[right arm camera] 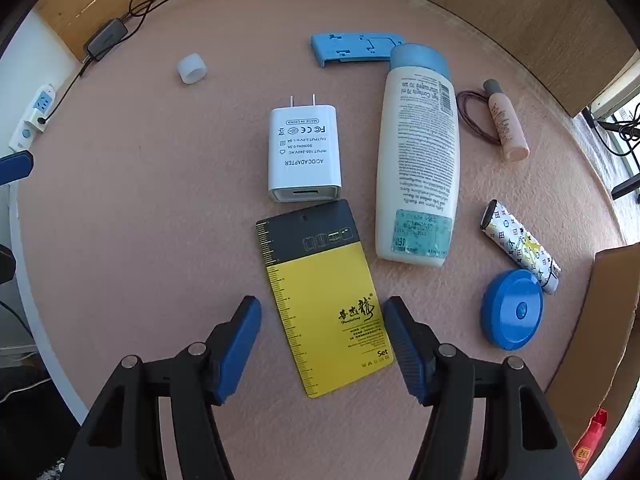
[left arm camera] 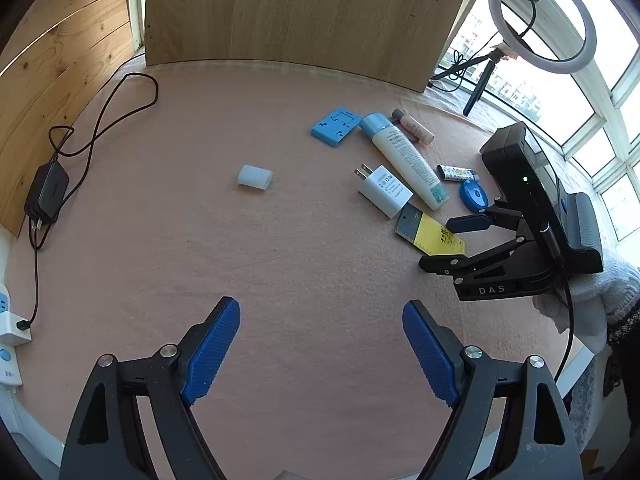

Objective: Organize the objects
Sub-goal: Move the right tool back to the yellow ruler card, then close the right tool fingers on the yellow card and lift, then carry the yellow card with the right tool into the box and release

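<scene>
A yellow and black card lies flat on the pink table mat. My right gripper points down over the card's near half, open, a finger on each side and neither pad pressing it. Past the card lie a white charger and a lotion bottle. To the right are a blue round tape measure and a patterned tube. My left gripper hangs open over bare mat with nothing between its fingers. From there the right gripper shows at the card.
A blue plastic plate, a translucent cap, a pink tube and a hair tie lie farther back. A black adapter with cable sits left, a ring light back right, a cardboard box right.
</scene>
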`<move>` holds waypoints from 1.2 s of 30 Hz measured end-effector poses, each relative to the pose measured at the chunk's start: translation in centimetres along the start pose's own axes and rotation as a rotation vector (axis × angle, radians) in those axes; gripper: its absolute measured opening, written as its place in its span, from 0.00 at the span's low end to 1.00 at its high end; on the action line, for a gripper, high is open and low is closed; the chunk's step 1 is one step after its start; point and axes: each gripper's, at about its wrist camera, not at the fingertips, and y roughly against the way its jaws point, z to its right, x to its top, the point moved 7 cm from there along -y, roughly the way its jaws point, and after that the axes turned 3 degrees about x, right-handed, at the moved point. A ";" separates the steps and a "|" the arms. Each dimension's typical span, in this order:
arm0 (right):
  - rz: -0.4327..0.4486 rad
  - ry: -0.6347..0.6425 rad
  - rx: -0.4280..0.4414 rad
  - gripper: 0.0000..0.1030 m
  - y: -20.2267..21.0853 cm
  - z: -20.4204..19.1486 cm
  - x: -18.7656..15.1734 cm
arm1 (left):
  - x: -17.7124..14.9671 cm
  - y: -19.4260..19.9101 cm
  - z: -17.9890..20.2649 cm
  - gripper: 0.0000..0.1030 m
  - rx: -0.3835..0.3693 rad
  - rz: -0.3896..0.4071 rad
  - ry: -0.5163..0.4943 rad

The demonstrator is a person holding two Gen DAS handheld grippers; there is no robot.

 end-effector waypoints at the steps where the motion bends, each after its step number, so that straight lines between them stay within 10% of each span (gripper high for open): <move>1: 0.000 -0.004 -0.003 0.58 0.1 0.0 -0.1 | 0.0 -0.1 -0.1 0.84 -0.002 -0.003 0.006; 26: 0.281 -0.358 -0.017 0.47 9.1 3.0 -6.6 | 2.4 -0.7 3.6 0.84 -0.006 0.028 -0.059; 36: 0.381 -0.537 -0.156 0.47 13.8 12.4 -9.3 | 2.7 -1.3 5.8 0.84 -0.014 0.030 -0.091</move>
